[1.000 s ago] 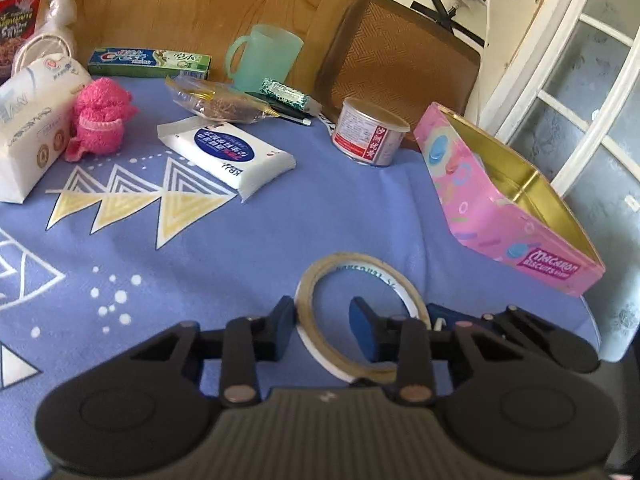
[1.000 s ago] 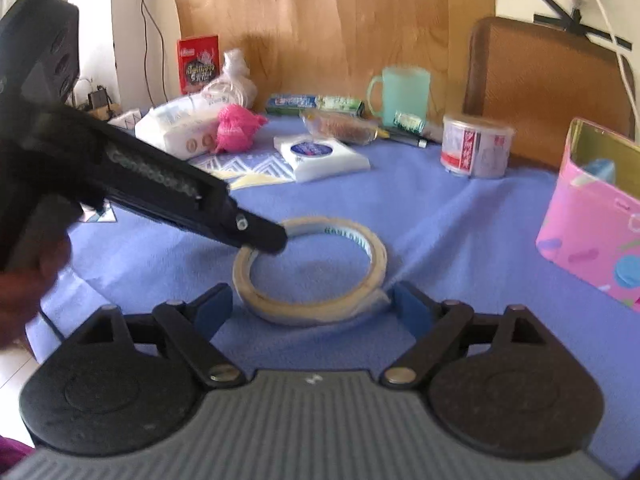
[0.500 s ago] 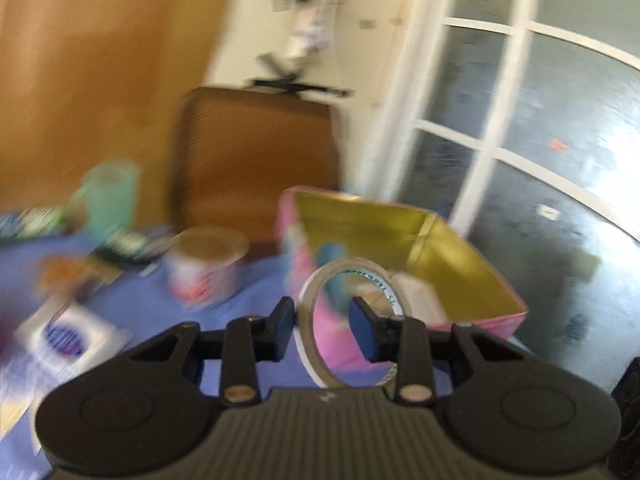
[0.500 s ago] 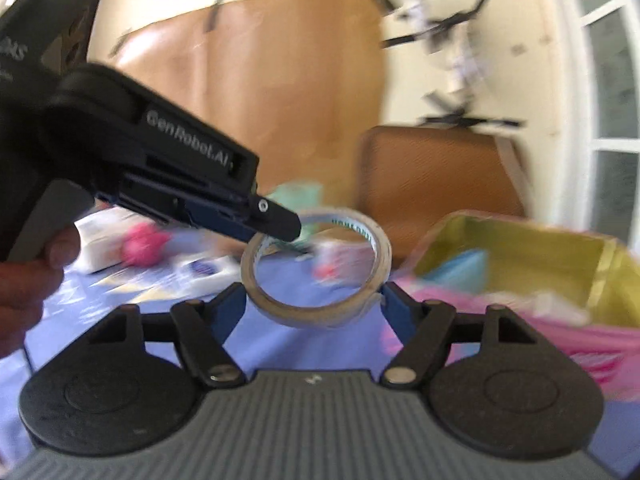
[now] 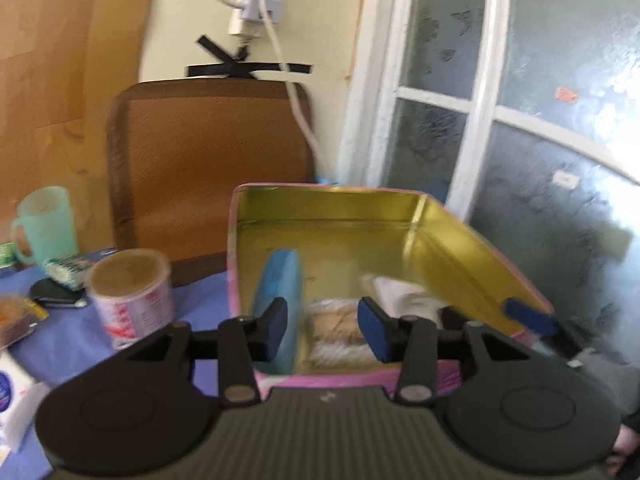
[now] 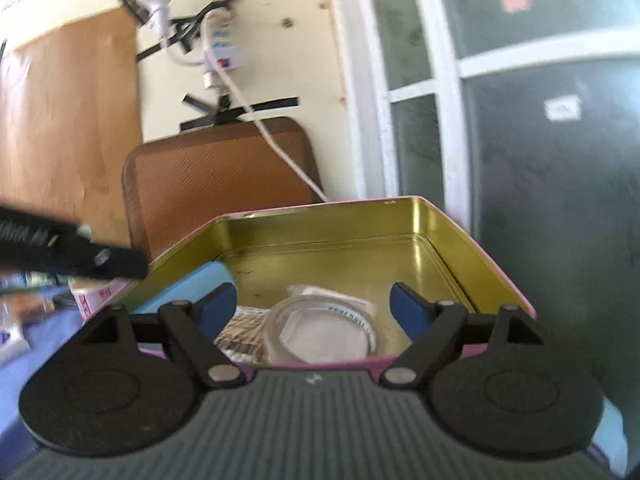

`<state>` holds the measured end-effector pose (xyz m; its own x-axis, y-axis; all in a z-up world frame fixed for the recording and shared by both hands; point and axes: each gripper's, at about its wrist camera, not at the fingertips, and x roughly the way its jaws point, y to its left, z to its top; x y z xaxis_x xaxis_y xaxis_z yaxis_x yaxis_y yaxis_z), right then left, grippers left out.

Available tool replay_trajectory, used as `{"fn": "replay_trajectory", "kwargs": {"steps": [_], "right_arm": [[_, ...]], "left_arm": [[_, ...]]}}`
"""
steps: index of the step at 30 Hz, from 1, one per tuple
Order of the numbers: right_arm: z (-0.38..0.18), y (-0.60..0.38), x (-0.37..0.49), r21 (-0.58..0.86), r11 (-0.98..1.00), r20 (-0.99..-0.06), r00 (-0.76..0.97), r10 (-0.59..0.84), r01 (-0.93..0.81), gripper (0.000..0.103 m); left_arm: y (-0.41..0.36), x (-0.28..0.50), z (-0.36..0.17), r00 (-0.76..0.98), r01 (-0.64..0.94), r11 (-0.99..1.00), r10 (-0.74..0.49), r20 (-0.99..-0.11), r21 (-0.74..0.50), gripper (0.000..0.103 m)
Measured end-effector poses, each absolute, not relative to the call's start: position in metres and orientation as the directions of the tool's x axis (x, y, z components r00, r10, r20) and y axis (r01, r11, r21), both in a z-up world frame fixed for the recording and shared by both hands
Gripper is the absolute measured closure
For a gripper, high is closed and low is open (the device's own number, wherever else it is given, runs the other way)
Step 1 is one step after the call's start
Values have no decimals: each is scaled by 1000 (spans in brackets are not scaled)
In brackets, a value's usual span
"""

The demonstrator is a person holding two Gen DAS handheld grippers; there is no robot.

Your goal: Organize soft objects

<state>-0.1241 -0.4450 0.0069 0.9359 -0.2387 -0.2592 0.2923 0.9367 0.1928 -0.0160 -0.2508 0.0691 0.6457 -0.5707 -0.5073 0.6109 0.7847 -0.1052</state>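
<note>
Cream wall (image 5: 328,12) with taped cable, brown chair back (image 5: 208,152), frosted white-framed window (image 5: 520,92) — daylight behind the tabletop's far edge

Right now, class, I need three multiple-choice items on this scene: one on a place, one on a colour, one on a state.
1. Where does the tape roll lie?
A. On the blue cloth
B. Inside the tin
C. On the chair

2. What colour is the mug?
A. Mint green
B. Red
C. Black

3. How is the right gripper?
A. Shut on the roll
B. Shut on the mug
C. Open, holding nothing

Key: B, the roll rests on the tin's floor; A, its wall is pale green; C, the fingers stand wide apart above the roll.
</note>
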Motion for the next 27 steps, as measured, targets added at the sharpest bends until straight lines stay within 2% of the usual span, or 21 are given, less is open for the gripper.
{"fn": "replay_trajectory", "kwargs": {"steps": [6,13,20,27], "right_arm": [[3,-431,-148,196,931,-216,939,-266,309,17],[18,-413,-160,206,944,-199,956,-216,256,17],[31,-400,-168,259,939,-191,965,-179,226,0],[29,-397,-177,342,907,-174,965,-198,248,0]], "left_arm": [[-231,-22,60,668,561,824,-509,-542,-83,63],[-211,-40,62,693,535,843,-474,-542,-53,62],[-189,-57,64,716,515,856,-449,-534,-29,57],[-169,-67,61,726,503,864,-439,-530,-27,51]]}}
